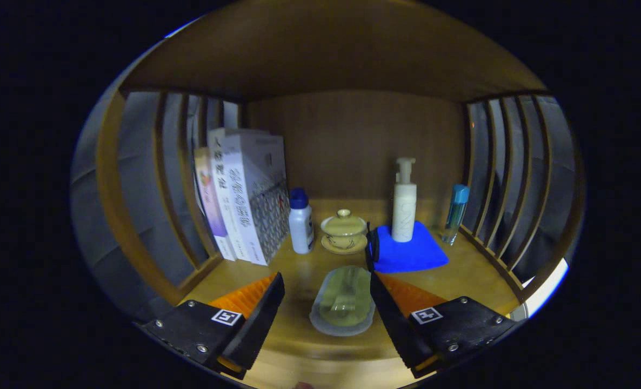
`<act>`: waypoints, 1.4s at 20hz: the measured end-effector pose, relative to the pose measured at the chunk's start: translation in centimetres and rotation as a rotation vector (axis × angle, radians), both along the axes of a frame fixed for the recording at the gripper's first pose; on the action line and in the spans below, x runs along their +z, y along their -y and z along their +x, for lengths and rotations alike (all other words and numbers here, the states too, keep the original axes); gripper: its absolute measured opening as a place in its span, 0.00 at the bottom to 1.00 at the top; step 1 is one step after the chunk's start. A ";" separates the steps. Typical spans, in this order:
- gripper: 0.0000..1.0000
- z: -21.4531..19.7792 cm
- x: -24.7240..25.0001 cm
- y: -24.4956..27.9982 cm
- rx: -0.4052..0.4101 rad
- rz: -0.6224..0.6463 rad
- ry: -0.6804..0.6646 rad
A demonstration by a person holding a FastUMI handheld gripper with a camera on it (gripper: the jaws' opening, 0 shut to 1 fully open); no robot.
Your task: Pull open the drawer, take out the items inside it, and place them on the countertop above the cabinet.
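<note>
The gripper (326,302) is spread wide, its fingers apart on either side of a clear pouch (343,303) that lies flat on the countertop (461,265) near its front edge. Neither finger touches the pouch, so it looks as though this item has been set down on the countertop; whether more items wait in the drawer cannot be told.

Further back stand the other things. Books (245,200) lean at the left side against the slatted wall. Beside them is a white bottle (301,221), then a lidded cup (344,231) on its saucer. A pump bottle (404,202) stands on a blue cloth (409,251), and a blue-capped bottle (454,213) stands near the right back corner. The front of the countertop by the pouch is free; the cup and cloth lie just beyond it.
</note>
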State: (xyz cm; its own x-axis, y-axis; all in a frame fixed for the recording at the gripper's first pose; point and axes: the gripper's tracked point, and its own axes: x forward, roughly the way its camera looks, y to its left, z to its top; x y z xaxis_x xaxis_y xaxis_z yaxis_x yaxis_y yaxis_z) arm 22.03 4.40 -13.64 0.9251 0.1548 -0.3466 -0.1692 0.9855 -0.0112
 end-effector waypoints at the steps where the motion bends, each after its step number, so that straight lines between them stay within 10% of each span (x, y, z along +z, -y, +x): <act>1: 0.98 -1.4 1.0 0.0 0.002 -0.001 0.032; 13: 0.96 -19.9 8.7 -2.0 0.078 -0.081 0.403; 28: 0.95 -32.4 -5.2 0.7 -0.004 -0.089 0.232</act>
